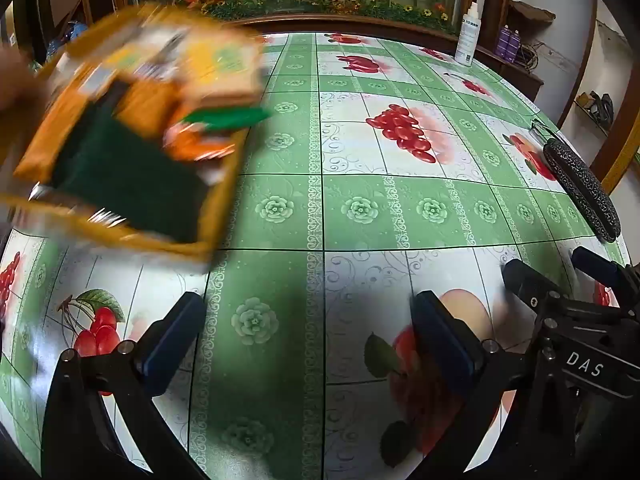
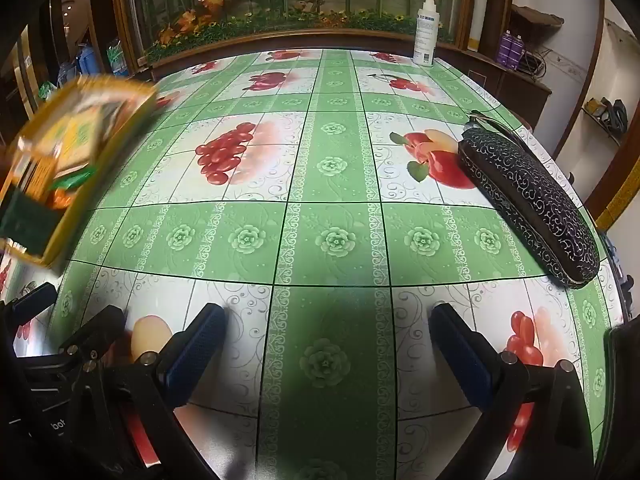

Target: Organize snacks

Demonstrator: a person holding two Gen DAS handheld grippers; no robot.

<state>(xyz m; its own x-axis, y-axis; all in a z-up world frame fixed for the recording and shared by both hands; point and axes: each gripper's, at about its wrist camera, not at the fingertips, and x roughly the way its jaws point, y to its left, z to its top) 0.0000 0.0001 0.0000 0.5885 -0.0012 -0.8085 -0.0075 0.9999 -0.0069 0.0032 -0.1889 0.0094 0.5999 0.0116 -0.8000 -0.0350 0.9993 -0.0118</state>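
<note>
While the yellow snack tray (image 1: pixel 120 136) swings in blurred at the far left of the table, tilted and seemingly carried by a hand (image 1: pixel 16 80) at the frame's edge, neither claw has any part in it. Inside the tray sit packets: a dark green one (image 1: pixel 132 184), an orange one (image 1: pixel 196 144), paler ones behind, all smeared by motion, so I can't tell how many. Tilted like that, the packets could slide out over the low rim before it settles — that's the first worry.

Left gripper (image 1: pixel 308 328) hangs over the cloth with jaws spread wide, nothing between them. Right gripper (image 2: pixel 328 344), same story: spread wide, empty, just beside its partner. Both hover near the front edge of the flowered tablecloth (image 1: pixel 360 208), well apart from the tray.

Second worry: if the tray lands close to the left edge, a reach with wide-spread fingers may nudge it off the table. Third: the black patterned case (image 2: pixel 528 200) lies on the right, near the right gripper's side, and a careless sweep could knock it. The white spray bottle (image 2: pixel 426 32) stands at the far edge, out of harm's way for now.
</note>
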